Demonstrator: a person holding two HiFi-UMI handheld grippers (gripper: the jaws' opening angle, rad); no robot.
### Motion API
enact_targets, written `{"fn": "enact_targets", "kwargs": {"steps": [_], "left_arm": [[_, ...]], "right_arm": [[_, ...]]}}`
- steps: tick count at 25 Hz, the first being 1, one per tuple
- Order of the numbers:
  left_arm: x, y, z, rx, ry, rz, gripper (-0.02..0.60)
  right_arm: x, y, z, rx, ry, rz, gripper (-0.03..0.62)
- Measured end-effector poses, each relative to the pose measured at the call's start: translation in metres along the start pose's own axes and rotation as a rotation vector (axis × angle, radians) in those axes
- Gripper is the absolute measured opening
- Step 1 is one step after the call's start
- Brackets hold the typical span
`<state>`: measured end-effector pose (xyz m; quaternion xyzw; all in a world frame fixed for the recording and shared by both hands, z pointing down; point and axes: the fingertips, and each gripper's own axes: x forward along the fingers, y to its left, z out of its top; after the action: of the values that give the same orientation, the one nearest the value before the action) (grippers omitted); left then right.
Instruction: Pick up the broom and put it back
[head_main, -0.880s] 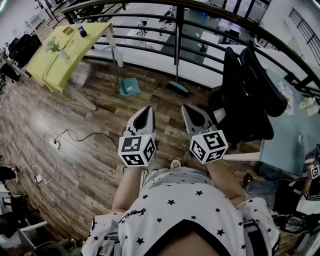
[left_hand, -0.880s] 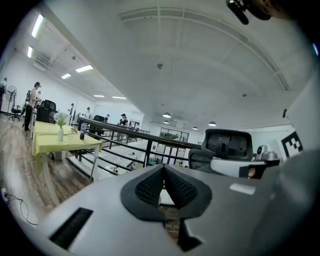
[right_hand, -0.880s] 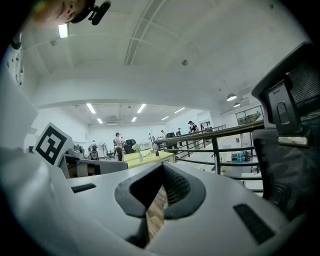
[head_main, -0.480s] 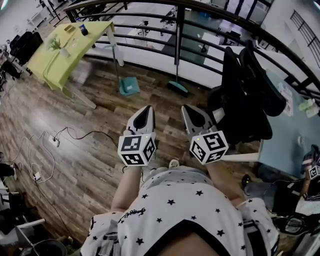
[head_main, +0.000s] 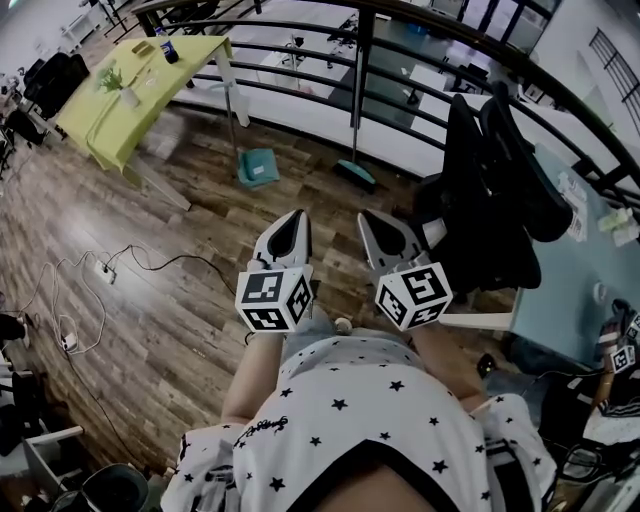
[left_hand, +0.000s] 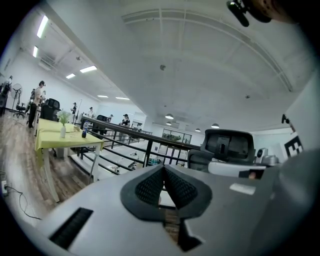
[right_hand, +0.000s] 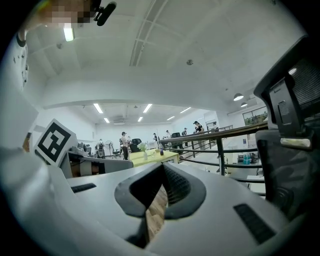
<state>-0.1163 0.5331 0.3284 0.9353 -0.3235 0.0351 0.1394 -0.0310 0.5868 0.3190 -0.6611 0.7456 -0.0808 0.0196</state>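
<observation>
The broom (head_main: 355, 176) stands on the wooden floor with its teal head down and its handle leaning up against a black railing post. It is well ahead of both grippers. In the head view my left gripper (head_main: 291, 226) and my right gripper (head_main: 383, 228) are held side by side in front of the person's body, both pointing toward the railing. Both are shut with nothing between the jaws. The left gripper view shows the left gripper (left_hand: 163, 168) with its pads meeting at the tip. The right gripper view shows the same for the right gripper (right_hand: 162, 166). The broom is not visible in either gripper view.
A teal dustpan (head_main: 258, 168) with an upright handle stands left of the broom. A yellow-green table (head_main: 125, 100) is at the far left, a black office chair (head_main: 500, 190) close on the right, a pale desk (head_main: 565, 295) beyond it. Cables (head_main: 85, 290) lie on the floor.
The head view has drifted slightly, so the table sits a little higher in the picture. Both grippers keep their places and stay shut.
</observation>
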Motion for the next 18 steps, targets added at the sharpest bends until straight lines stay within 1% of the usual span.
{"fn": "enact_targets", "kwargs": {"steps": [4, 9, 13, 18], "left_arm": [[0.003, 0.002, -0.003, -0.010, 0.009, 0.009, 0.012], [0.018, 0.013, -0.007, -0.010, 0.009, 0.009, 0.012], [0.040, 0.025, -0.006, -0.018, 0.012, 0.003, 0.012], [0.077, 0.042, 0.007, -0.016, 0.028, -0.016, 0.012]], "right_arm": [[0.005, -0.003, -0.002, 0.001, 0.008, 0.009, -0.006], [0.019, -0.011, -0.010, 0.010, 0.004, 0.001, -0.006], [0.036, -0.025, -0.011, 0.021, 0.002, -0.011, -0.006], [0.070, -0.045, 0.001, 0.019, 0.002, -0.024, -0.006]]}}
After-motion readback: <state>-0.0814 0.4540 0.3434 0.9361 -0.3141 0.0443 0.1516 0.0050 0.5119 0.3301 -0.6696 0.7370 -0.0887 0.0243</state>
